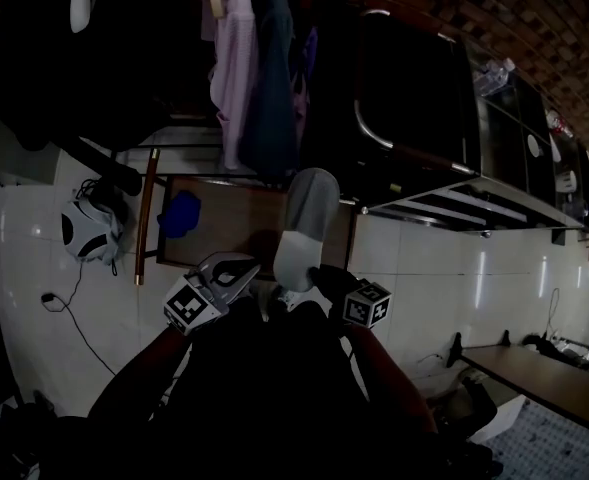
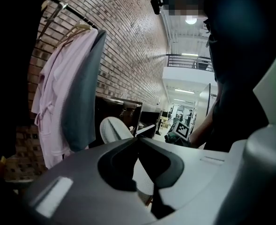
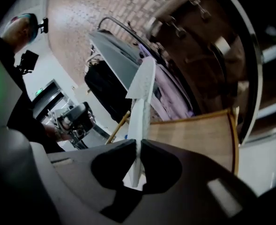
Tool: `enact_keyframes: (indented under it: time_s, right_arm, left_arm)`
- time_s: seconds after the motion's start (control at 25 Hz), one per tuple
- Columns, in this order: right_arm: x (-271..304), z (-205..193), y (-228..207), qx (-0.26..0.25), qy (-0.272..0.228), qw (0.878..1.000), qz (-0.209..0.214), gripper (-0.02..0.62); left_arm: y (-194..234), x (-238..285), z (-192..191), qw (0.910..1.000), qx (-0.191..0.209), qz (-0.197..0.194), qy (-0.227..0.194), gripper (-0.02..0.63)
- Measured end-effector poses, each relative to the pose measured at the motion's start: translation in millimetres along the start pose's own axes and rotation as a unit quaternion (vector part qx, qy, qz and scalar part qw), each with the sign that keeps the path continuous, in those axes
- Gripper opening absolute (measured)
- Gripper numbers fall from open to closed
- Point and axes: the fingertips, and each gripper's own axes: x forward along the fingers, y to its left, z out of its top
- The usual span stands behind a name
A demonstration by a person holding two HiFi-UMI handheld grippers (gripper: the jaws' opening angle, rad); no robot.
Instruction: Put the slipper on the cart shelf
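The slipper [image 1: 302, 230], grey at one end and white at the other, is held up in the air in front of the person. It stands on end, grey end uppermost in the head view. The right claw [image 1: 304, 286] is clenched on the white lower end. In the right gripper view its two jaws [image 3: 138, 146] pinch the thin white edge of the slipper [image 3: 140, 111] between them, and the rest rises straight up from the grip.

The left claw [image 1: 252, 273] is just beside the slipper's lower end, on the left. Its jaws meet at the tips [image 2: 138, 138] with nothing held between them. The slipper [image 2: 114, 128] shows behind them in the left gripper view.

In the head view the wooden shelf [image 1: 224, 238] lies behind and below the slipper, which does not rest on it. A blue object [image 1: 179, 213] lies on the shelf's left part. A pink robe [image 1: 236, 68] and a grey garment [image 1: 269, 98] hang side by side beyond the shelf, in front of a brick wall [image 2: 128, 41]. A dark cabinet [image 1: 404, 98] stands to the right of them. The floor [image 1: 34, 268] around is pale tile.
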Motion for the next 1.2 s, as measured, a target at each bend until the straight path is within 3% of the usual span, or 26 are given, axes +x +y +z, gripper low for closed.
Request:
enact_keyframes:
  time_s: [0.32,0.64,0.92,1.2]
  right_arm:
    - [-39,92,58,-0.102,-0.107,0.989,0.014,0.035]
    - [-64,167,120,-0.203,-0.184,0.962,0.005,0.035]
    - [-77,194,147,-0.277,-0.213,0.937,-0.021,0.035]
    - [-84,199,158,-0.297,-0.223,0.928,-0.020,0.035]
  left_arm:
    - [0,1,35,0.9994,0.024,-0.001,-0.027,0.002]
    - [-1,1,96,0.9978,0.023,-0.004,-0.062,0.002]
    - [3,-4,113,0.9976,0.025,0.012,-0.063,0.002]
    - [2,-7,119,0.9973,0.038,0.019,-0.060,0.002]
